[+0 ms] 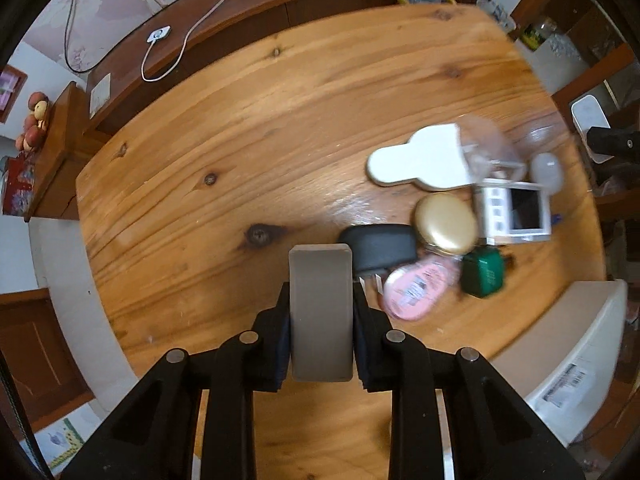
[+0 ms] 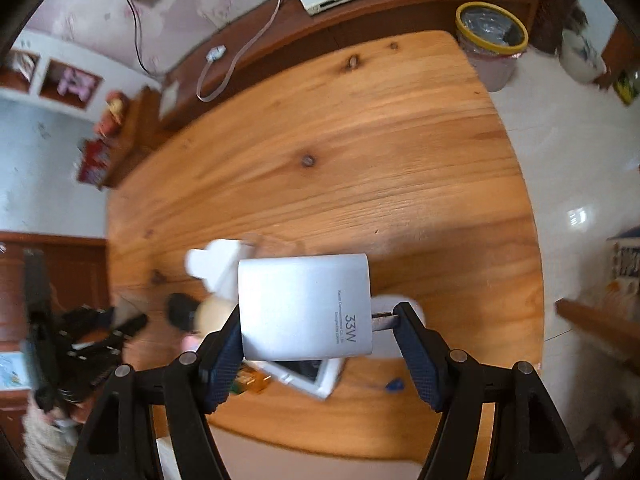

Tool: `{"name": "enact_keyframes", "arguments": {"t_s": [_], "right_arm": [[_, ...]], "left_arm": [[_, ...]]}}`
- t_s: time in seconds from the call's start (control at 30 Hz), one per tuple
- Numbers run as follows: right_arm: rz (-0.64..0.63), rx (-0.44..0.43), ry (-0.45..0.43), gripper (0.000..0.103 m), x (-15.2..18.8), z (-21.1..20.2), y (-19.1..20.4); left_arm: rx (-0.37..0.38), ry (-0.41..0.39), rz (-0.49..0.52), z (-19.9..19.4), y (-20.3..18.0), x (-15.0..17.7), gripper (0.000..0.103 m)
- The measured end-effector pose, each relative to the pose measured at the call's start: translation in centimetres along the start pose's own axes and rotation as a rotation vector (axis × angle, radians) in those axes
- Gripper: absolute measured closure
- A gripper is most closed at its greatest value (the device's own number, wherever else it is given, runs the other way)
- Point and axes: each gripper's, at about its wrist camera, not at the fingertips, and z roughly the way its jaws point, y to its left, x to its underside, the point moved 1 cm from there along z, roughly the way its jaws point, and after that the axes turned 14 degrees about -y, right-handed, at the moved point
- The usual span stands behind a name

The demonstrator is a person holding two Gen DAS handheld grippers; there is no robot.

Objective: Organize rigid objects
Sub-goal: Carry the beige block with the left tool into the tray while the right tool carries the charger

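My left gripper (image 1: 321, 298) points straight down over the wooden table (image 1: 260, 120) and is shut on a grey rectangular block (image 1: 321, 320), which stands upright between the pads. My right gripper (image 2: 319, 314) is shut on a white charger (image 2: 306, 306) marked 33W; its metal prongs (image 2: 384, 320) meet the right finger. To the right below the left gripper lies a cluster: a white flat case (image 1: 416, 160), a gold round compact (image 1: 446, 222), a black case (image 1: 380, 246), a pink oval pack (image 1: 416, 288), a green box (image 1: 482, 272) and a white screen device (image 1: 516, 214).
A clear plastic cup (image 1: 484, 146) lies on the white case. A white box (image 1: 580, 360) stands off the table's near right corner. A yellow-rimmed waste bin (image 2: 492, 40) is on the floor past the far corner. A dark wooden cabinet (image 1: 224, 12) with cables runs behind the table.
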Motion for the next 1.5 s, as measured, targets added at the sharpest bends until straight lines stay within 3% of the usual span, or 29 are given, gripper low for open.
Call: {"name": "enact_keyframes", "arguments": {"t_s": [0.3,0.5,0.63,0.9,1.13,1.33,1.5], "right_arm": [[0.013,-0.101,-0.063,0.031,2.0,-8.3,1.7],[-0.069,-0.127,-0.074,0.031,6.3,-13.2,4.3],[-0.147,-0.120,-0.094,0.031,10.1,-16.1,5.3],[-0.279,-0.008,-0.086,0.031,18.5,-16.6,5.1],[-0.320,0.114,-0.013,0.031,23.6,-11.9,3.1],[-0.337,0.219,0.046,0.031,26.2,-7.5,1.2],[-0.368,0.258,0.073,0.031,27.0,-5.2,1.0]], "left_arm": [[0.051,-0.122,-0.012,-9.7,-3.2,2.7,0.076],[0.105,-0.172,-0.031,-14.6,-7.2,5.8,0.076],[0.116,-0.184,-0.048,-15.7,-9.7,8.2,0.076],[0.066,-0.158,-0.062,-13.6,-13.5,11.8,0.076],[0.018,-0.083,-0.050,-9.2,-15.9,14.1,0.076],[0.007,-0.009,-0.041,-5.2,-17.3,15.4,0.076],[0.012,0.021,-0.018,-3.5,-18.0,15.8,0.076]]}}
